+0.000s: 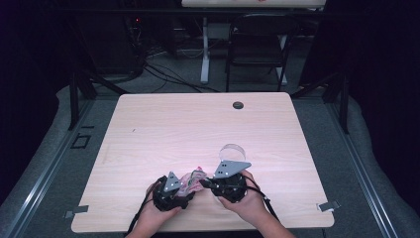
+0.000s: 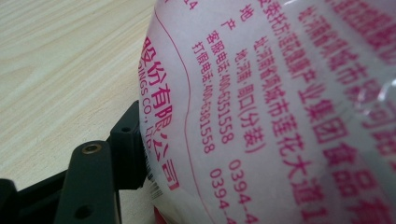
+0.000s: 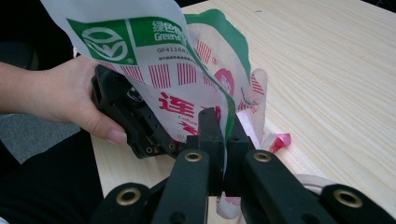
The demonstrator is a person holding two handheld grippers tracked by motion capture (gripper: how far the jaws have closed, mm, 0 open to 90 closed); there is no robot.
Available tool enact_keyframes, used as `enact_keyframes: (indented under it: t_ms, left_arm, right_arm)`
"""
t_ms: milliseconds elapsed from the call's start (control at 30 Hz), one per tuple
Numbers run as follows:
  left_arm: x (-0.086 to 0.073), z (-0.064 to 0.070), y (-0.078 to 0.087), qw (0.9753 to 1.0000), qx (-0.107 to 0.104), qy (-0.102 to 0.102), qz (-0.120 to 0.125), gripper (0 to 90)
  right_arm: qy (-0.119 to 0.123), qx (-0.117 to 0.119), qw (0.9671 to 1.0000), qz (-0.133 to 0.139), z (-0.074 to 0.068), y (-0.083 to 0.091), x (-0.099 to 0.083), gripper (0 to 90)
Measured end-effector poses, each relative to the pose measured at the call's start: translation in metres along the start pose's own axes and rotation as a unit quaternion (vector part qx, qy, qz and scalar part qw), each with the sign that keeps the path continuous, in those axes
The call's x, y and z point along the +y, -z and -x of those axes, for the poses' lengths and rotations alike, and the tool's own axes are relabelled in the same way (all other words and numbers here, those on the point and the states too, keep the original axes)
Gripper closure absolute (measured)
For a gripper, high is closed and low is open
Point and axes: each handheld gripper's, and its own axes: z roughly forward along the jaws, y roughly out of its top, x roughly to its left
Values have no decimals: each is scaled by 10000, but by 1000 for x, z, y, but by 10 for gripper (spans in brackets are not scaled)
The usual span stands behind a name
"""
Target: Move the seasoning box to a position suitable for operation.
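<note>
Glossy plastic bag [image 3: 177,70], wood-grain table [image 1: 163,129]

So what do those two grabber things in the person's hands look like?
Both the left gripper and the right gripper are chunky and black, each topped by a grey three-cornered plate with small holes. Their black jaws have brass-coloured rivets. Thin black cables trail back toward the person, whose forearms are bare.

Table brightly lit, surroundings dark; close-ups soft.

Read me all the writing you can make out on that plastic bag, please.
Bag, pink print, left gripper view: "0394-4", "400-6351558", "DINGS CO., LTD"; the Chinese lines are partly blurred.
Bag, right gripper view, green panel: "Green", then cut off.
Below it: "GF41168", then hidden.
The large red characters are partly covered by the right gripper.
</note>
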Motion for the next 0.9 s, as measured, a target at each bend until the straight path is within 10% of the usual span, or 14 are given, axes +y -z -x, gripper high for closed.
enact_keyframes:
  t_ms: [900]
  left_arm:
    - [-1, -2, 2, 9998, -19, 115, 134, 487]
  right_arm:
    - [294, 143, 9994, 118, -1, 16, 6, 728]
